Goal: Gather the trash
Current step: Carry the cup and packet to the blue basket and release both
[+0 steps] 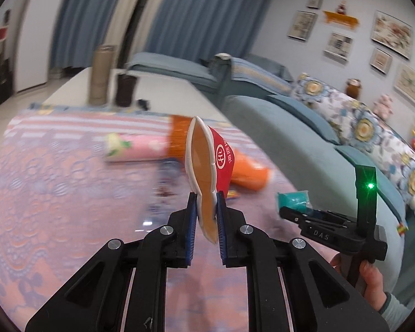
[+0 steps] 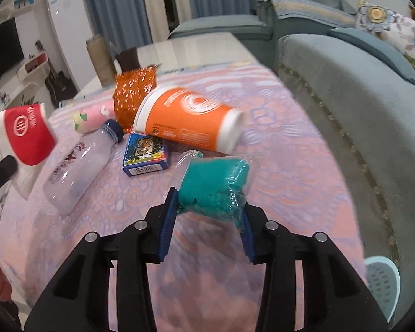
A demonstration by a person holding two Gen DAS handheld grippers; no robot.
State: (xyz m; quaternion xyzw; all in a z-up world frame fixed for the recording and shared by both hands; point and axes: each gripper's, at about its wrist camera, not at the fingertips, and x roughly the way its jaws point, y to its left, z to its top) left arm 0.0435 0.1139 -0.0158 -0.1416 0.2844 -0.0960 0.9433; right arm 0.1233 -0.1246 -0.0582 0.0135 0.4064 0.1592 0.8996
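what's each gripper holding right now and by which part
Left gripper pinches the flattened red paper cup at its rim. Right gripper clamps the teal bagged bundle across its near end.

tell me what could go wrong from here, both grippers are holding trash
The left gripper pinches only the flattened rim of the red cup, so it may slip out. The right gripper grips the teal bag by loose plastic, which could slide. The orange cup lies on its side and could roll if bumped.
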